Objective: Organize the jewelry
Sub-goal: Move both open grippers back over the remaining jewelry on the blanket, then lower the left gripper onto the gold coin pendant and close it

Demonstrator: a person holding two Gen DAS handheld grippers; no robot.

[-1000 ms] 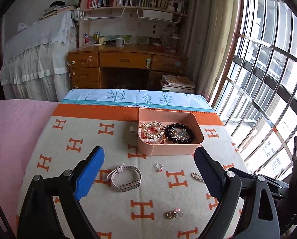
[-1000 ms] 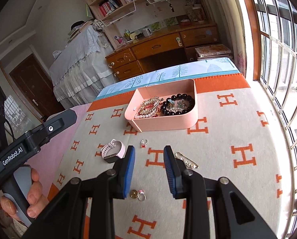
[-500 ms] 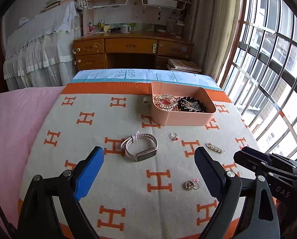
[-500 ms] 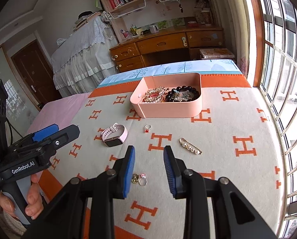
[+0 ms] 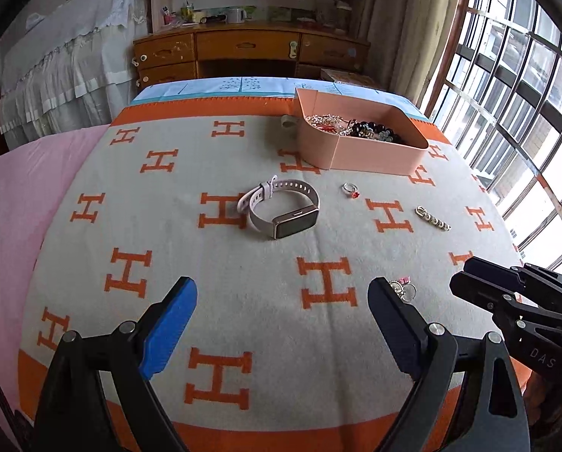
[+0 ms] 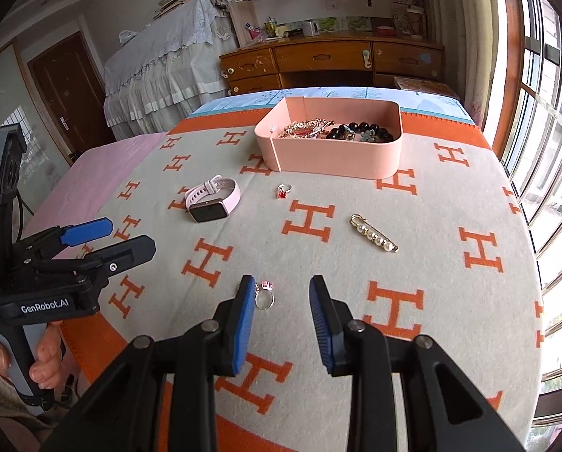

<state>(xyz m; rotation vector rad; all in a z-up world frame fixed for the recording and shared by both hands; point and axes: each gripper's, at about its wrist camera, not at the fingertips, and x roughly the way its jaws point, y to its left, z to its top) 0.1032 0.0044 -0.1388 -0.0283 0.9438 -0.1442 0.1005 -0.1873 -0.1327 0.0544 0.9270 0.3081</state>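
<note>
Blue padding lines the fingers of the right gripper (image 6: 281, 301), which are held moderately apart with nothing clamped between them; a silver ring with a pink stone (image 6: 264, 297) is seen just beside the inner face of the left-hand finger, lying on the blanket (image 6: 450, 293). Compared with the frame half a second ago, this ring is shown closer to that finger, partly tucked against its tip, and the gap between the fingers is somewhat wider. The left gripper (image 5: 283, 312) is held wide open and empty above the near part of the blanket; in its view the same ring (image 5: 403, 289) is now partly hidden behind the tip of the right-hand finger, where earlier it lay clear of it.

Farther out, a pearl brooch pin (image 6: 374, 238) is found toward the right edge of the blanket, and a pink smartwatch (image 6: 212, 203) toward the left edge, with a small ring bearing a red stone (image 6: 283, 190) between them. The pink tray (image 6: 337, 158) is placed near the far edge, holding a black bead bracelet (image 6: 360, 130) and gold chains (image 6: 305, 128). All of these are seen larger and lower in both views than before, though their places on the blanket are unchanged.
</note>
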